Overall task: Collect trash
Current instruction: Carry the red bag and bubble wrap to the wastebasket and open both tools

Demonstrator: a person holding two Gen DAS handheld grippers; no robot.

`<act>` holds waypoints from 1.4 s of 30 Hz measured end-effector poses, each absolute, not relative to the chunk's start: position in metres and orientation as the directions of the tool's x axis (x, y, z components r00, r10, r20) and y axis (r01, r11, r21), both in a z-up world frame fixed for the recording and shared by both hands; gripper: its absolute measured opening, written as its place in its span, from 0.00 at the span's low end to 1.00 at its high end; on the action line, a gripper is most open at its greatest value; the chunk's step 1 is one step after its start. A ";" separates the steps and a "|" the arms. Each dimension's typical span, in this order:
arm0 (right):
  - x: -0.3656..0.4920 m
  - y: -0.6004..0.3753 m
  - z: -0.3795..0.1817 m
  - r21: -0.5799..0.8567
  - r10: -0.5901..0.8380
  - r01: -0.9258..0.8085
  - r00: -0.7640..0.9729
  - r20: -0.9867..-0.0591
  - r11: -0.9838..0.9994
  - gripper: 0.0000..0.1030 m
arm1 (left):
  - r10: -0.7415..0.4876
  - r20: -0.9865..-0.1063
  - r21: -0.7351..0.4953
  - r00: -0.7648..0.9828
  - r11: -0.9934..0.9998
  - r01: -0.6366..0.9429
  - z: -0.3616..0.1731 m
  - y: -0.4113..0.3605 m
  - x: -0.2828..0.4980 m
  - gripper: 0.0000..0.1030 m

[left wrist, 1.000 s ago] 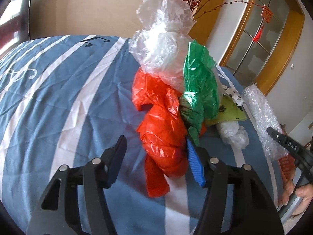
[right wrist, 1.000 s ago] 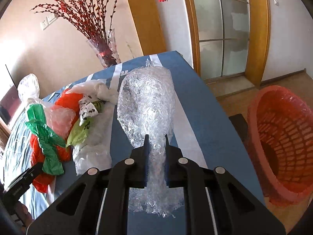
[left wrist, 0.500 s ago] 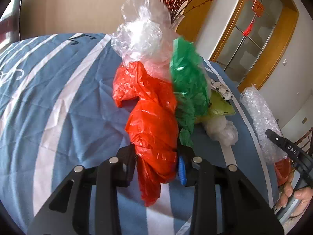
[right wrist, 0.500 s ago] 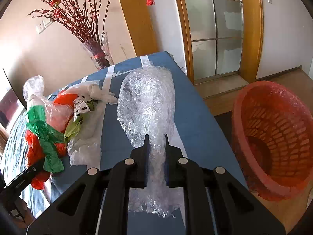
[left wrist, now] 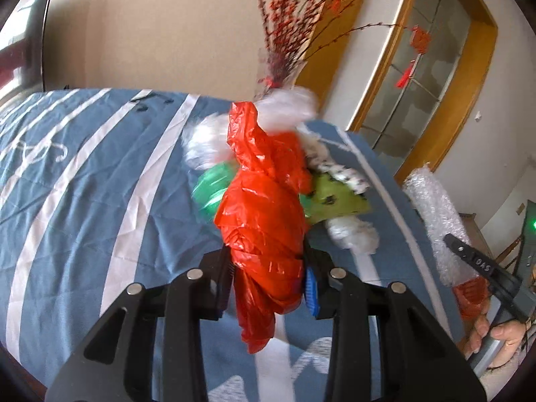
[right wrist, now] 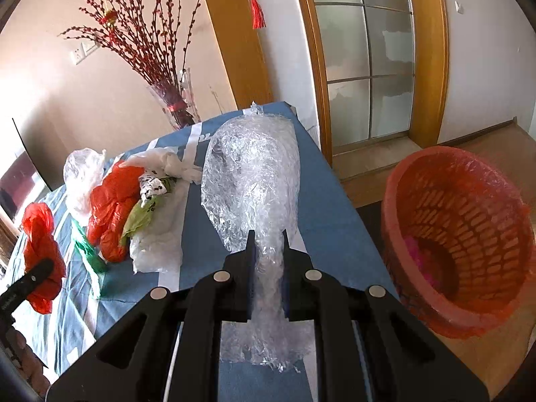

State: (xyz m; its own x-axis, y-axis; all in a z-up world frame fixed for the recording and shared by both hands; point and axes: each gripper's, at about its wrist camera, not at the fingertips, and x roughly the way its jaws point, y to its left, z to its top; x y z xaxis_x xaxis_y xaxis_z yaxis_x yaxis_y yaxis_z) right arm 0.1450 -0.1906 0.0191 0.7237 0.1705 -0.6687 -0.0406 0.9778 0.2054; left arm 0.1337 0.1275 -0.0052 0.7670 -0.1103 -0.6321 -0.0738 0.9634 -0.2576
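**Two Bits of Trash in Our Grip**

Our left gripper (left wrist: 268,278) squeezes a red bag (left wrist: 264,221), lifted off the striped blue cloth (left wrist: 83,184). Our right gripper (right wrist: 268,268) pinches the bubble wrap (right wrist: 251,174) near the cloth's right edge. The red basket (right wrist: 459,231) waits on the floor past that edge. We think carrying comes next: swing both over the basket, then let go. More bags (right wrist: 134,207) lie mid-cloth.
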 end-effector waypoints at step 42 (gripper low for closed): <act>0.073 -0.385 0.047 0.280 -0.073 0.273 0.822 -0.564 0.920 0.12 | -0.502 -0.655 -0.248 0.565 0.849 0.467 -0.011 -0.206 0.216 0.34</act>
State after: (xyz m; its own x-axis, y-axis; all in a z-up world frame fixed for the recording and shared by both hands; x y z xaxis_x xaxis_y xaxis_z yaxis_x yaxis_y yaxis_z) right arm 0.0727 -0.3847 0.0474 0.8223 -0.0726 -0.5644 0.2734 0.9203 0.2799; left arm 0.2163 -0.2059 -0.0114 0.5647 -0.5019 -0.6551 0.4670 0.8488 -0.2477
